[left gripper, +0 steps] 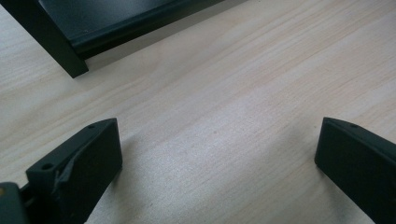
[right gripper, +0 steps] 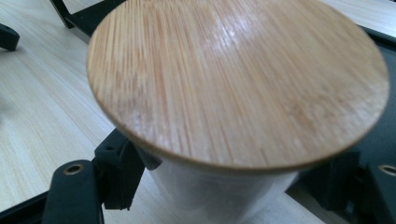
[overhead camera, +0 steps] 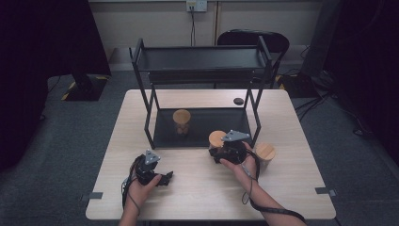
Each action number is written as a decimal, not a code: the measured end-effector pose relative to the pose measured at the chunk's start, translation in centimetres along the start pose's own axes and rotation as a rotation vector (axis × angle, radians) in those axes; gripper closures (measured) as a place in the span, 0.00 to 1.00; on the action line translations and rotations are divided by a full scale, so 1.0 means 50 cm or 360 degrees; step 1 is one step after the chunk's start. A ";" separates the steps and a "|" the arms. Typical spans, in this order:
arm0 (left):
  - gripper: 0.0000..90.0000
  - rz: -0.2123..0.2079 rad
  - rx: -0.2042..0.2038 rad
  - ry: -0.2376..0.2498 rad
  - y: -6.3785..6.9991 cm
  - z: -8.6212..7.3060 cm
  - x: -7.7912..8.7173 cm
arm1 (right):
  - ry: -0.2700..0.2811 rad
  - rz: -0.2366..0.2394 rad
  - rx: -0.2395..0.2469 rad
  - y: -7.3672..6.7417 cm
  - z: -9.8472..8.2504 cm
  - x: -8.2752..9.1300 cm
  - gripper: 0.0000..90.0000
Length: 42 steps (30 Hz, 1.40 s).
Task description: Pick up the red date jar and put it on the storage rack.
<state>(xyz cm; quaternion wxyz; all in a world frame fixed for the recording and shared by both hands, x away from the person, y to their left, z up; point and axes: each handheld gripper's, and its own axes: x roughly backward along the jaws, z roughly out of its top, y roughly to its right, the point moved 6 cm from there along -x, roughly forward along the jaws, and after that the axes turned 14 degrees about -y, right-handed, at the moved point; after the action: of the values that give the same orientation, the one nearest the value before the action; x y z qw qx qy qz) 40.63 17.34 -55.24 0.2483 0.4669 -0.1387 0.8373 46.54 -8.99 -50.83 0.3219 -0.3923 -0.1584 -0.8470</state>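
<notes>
Jar (right gripper: pixel 219 196) with a round bamboo lid (right gripper: pixel 238 79) is sitting between the jaws of the right gripper (overhead camera: pixel 221 149), which are clamping its pale body from both sides just under the lid. In the high view this jar (overhead camera: pixel 217 139) is standing at the front edge of the black two-tier rack (overhead camera: pixel 202 59), near the rack's front right leg. The right hand (overhead camera: pixel 244 165) is gripping the tool from behind, with the cable trailing back along the forearm.

Just beside that hand, on the side away from the rack's middle, a second lidded jar (overhead camera: pixel 265 153) is standing upright on the table (overhead camera: pixel 197 202). A third jar (overhead camera: pixel 181 120) is standing on the rack's lower shelf, well apart from the other two.

The left gripper (overhead camera: pixel 164 178) is resting low over the front left part of the table, held by the left hand (overhead camera: pixel 141 186). Its jaws are standing wide apart with bare wood between them, one fingertip (left gripper: pixel 93 154) showing near the rack's corner post (left gripper: pixel 46 39).

A small dark object (overhead camera: pixel 238 100) is lying on the table behind the rack.
</notes>
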 end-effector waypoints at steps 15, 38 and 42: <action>0.00 0.0000 0.0000 0.0000 0.000 0.000 0.000 | 0.0005 0.0010 -0.0004 0.014 0.038 0.003 0.28; 0.00 0.0000 0.0000 0.0000 0.000 0.000 0.000 | -0.0001 -0.0002 0.0034 0.010 0.080 -0.017 0.28; 0.00 0.0000 0.0000 0.0000 0.000 0.000 0.000 | 0.0006 -0.0003 0.0041 0.009 0.089 -0.021 0.28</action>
<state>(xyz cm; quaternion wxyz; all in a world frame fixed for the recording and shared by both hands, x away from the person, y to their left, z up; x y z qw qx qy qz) 40.63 17.34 -55.24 0.2482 0.4668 -0.1387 0.8374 49.85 -6.56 -48.78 0.3265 -0.3864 -0.1690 -0.8459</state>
